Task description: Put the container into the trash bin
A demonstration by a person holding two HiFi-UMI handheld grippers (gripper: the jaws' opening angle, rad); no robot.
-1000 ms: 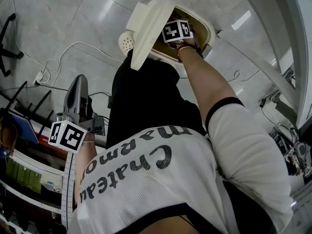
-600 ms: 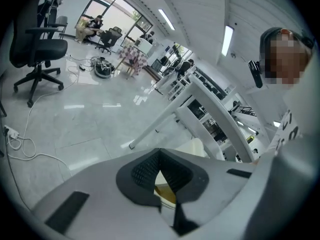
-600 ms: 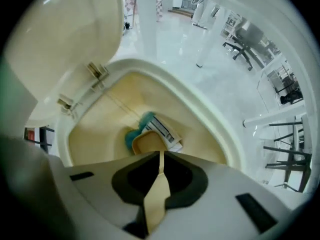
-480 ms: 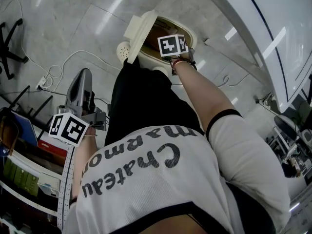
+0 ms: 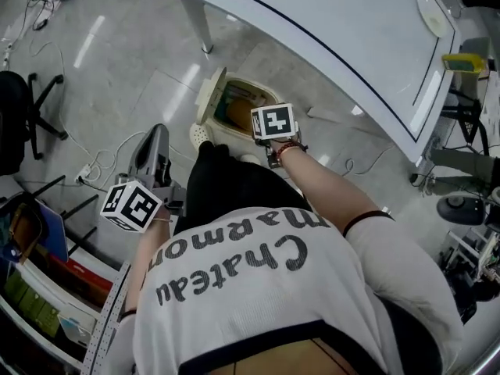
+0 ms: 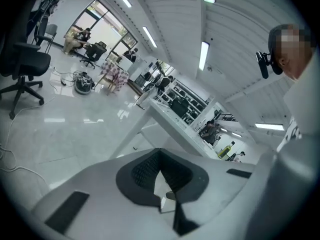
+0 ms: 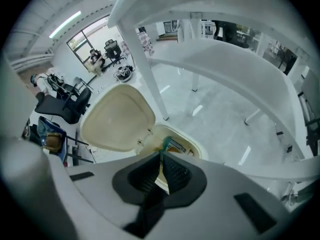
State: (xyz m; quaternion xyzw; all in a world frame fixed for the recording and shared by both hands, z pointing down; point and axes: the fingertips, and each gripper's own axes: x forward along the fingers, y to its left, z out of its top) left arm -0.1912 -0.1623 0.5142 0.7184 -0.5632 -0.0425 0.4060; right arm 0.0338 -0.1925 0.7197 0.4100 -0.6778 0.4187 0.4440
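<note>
The cream trash bin (image 5: 263,94) stands on the floor by the table leg with its lid (image 5: 208,96) swung up. A brownish container (image 5: 239,114) lies inside it. In the right gripper view the lid (image 7: 117,118) and the bin's mouth (image 7: 181,143) show, with a teal-edged, labelled item inside. My right gripper (image 7: 161,156) hovers just above the bin's near rim, its marker cube (image 5: 273,122) on top; its jaws are shut and hold nothing. My left gripper (image 6: 161,166) is shut and empty, held out at my left side, its cube (image 5: 130,206) near my elbow.
A white table (image 5: 351,45) spans the top right, its leg (image 5: 195,18) just behind the bin. A black office chair (image 5: 19,123) and floor cables (image 5: 94,162) lie left. Shelving (image 5: 39,287) fills the lower left, equipment (image 5: 469,209) the right. My torso hides the floor below.
My right gripper has lifted out of the bin's mouth and back toward me. The head view has risen, so the bin looks smaller and the table has come into sight.
</note>
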